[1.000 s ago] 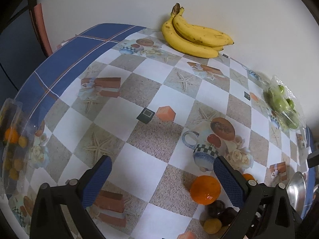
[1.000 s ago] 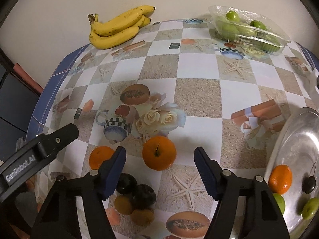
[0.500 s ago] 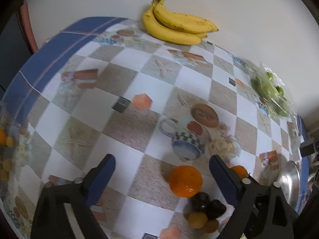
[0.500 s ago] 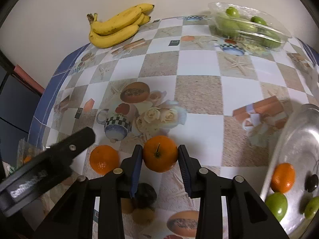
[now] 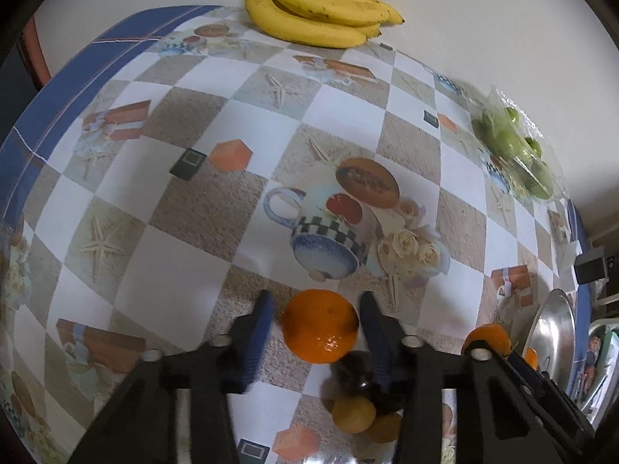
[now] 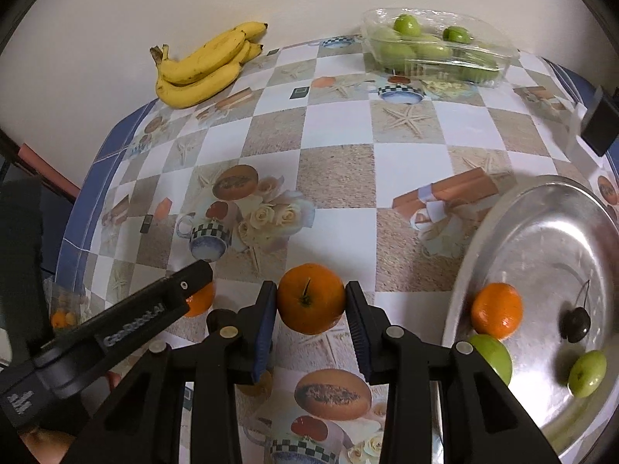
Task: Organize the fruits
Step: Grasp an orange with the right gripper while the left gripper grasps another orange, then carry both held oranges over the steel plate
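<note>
Right wrist view shows the right gripper [image 6: 311, 305] clamped on an orange [image 6: 310, 298] just left of the steel plate [image 6: 549, 232], while the left gripper [image 5: 317, 324] is closing around another orange [image 5: 319, 324], its right pad touching.

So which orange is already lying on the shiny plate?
The small orange on the metal plate, beside a green fruit. The other two sit between tools: one squeezed by the right tool, one between the closing left tool.
</note>
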`<state>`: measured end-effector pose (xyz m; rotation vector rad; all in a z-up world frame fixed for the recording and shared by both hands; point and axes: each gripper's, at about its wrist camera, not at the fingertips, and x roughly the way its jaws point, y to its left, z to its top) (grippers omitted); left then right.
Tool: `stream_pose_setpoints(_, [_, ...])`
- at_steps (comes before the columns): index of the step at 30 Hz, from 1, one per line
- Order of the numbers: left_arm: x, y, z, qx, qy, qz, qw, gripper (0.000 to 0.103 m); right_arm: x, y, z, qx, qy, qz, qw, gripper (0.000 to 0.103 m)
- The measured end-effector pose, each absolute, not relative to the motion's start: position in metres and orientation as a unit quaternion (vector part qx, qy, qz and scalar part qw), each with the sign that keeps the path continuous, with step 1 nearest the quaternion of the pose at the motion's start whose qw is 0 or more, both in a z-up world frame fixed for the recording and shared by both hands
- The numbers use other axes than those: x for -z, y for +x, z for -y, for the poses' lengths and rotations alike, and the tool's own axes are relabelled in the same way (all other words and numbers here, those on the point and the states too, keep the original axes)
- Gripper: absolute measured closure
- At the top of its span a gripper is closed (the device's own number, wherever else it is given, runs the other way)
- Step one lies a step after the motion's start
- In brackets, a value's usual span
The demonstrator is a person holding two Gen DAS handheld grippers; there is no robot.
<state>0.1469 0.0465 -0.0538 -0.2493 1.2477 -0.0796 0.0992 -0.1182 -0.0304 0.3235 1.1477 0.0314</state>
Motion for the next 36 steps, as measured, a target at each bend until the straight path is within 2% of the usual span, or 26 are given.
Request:
stream_pose_setpoints(7, [0.045, 0.145, -0.045, 0.036, -0.113, -0.576, 0.809, 0.062, 0.021, 0.092, 0.126, -0.012, 0.167, -0.534, 0.828, 0.066])
stream_pose_setpoints(25, [-0.016, 0.129, -0.039, 0.033, -0.119, -0.514, 0.849, 0.062, -0.006, 0.057, 0.163, 0.021, 0.216, -0.513, 0.831, 0.066])
stream_pose_setpoints(36, [-0.029, 0.114, 0.002, 0.055, -0.103, -0.505, 0.855, 0.062, -0.016, 0.037, 0.221, 0.066, 0.252, -0.490, 0.832, 0.066])
